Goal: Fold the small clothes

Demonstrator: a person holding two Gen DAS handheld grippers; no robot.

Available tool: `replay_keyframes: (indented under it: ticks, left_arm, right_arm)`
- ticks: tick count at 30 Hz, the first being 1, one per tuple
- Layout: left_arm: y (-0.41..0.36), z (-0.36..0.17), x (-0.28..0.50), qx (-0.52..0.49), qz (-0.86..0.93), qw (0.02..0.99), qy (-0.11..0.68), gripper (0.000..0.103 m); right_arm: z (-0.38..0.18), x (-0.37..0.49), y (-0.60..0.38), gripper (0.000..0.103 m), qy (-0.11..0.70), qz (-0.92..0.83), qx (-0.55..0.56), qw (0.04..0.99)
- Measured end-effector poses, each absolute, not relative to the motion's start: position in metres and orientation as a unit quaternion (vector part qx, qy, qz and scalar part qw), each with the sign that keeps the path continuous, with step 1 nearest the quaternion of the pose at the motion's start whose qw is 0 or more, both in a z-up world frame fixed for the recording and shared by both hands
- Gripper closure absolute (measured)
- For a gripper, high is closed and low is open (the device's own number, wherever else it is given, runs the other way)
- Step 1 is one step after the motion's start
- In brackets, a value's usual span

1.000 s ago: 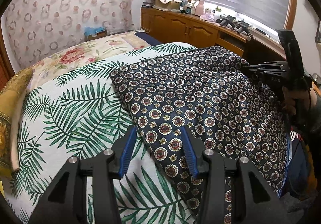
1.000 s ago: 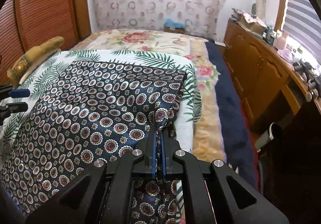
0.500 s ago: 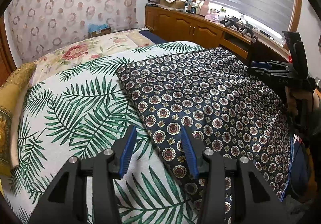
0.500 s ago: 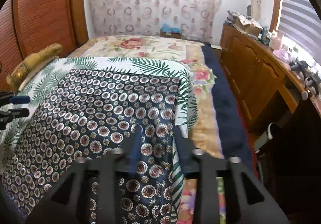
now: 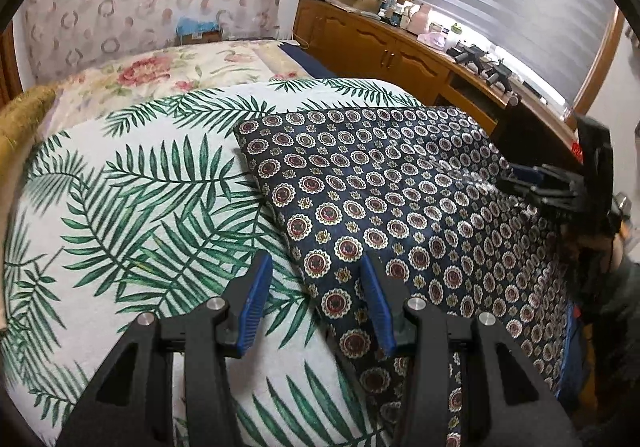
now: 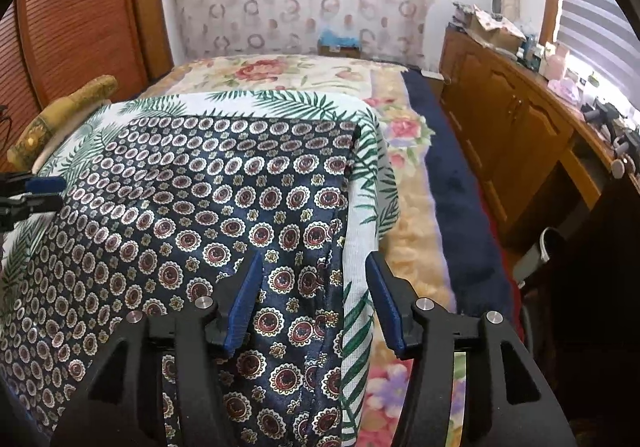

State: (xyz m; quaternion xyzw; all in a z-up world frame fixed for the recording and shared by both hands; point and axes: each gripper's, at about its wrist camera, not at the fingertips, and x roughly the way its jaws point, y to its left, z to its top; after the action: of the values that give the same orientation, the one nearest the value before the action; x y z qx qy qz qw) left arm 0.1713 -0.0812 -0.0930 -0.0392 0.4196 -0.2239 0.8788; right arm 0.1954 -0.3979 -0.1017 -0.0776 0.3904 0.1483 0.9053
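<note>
Released by the right gripper (image 6: pixel 312 299), whose jaws had just opened, the patterned cloth (image 5: pixel 384 199) lay flat; the left gripper (image 5: pixel 316 299) hung open too, so regrasping an edge probably came next.

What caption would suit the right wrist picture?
Right gripper, jaws just opened, over the navy patterned garment on the palm-print cover.

The navy medallion-print garment (image 6: pixel 168 215) is a smooth cloth with a satin sheen. The palm-leaf cover (image 5: pixel 120 215) beneath is matt woven cloth. The cabinets (image 6: pixel 504 115) are glossy varnished wood, and the floral blanket (image 6: pixel 304 71) looks soft and fleecy.
</note>
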Motion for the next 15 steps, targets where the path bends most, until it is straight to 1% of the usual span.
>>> replay_keyframes:
  ticks: [1,4,9,15]
  left_arm:
    - [-0.081,-0.093,0.172,-0.044,-0.229,0.877,0.42,0.063]
    - [-0.084,-0.096,0.174,-0.055,-0.242,0.869,0.427,0.067]
    - [-0.088,-0.104,0.181,-0.073,-0.248,0.857,0.445,0.068]
    - [-0.086,-0.105,0.186,-0.082,-0.249,0.856,0.445,0.068]
  right_arm:
    - [-0.103,0.196,-0.398,0.048,0.392,0.149,-0.077,0.905]
    - [-0.107,0.195,-0.399,0.048,0.395,0.151,-0.076,0.903]
    - [-0.11,0.195,-0.4,0.048,0.396,0.159,-0.069,0.902]
    - [-0.112,0.198,-0.402,0.048,0.399,0.168,-0.063,0.899]
